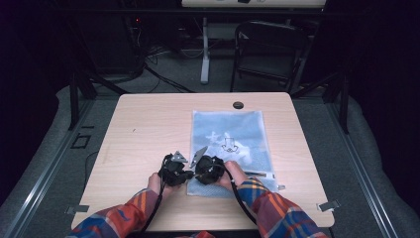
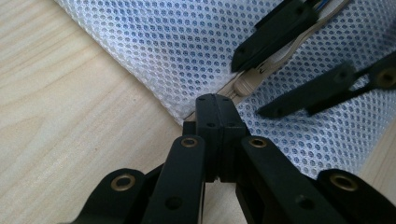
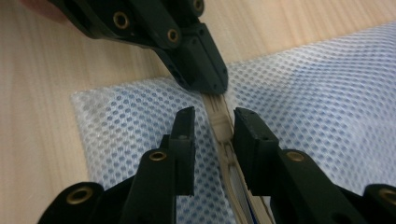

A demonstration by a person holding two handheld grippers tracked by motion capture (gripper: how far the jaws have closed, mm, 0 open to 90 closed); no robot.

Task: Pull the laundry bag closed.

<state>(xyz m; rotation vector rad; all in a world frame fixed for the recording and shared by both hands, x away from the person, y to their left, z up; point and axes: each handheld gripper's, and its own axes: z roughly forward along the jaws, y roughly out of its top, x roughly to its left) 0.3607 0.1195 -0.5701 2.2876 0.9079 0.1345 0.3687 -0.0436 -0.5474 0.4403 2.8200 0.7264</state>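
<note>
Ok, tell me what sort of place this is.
Probably a lab or recording workspace, not a home: a bare wooden table sits inside a metal frame, cables run across the floor behind it, and a folding chair stands by.

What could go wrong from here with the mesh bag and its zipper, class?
1. The right gripper stands open around the zipper pull, so it may close on mesh instead.
2. The left gripper pinches only the edge of the mesh bag; a tug may slip it free.
</note>
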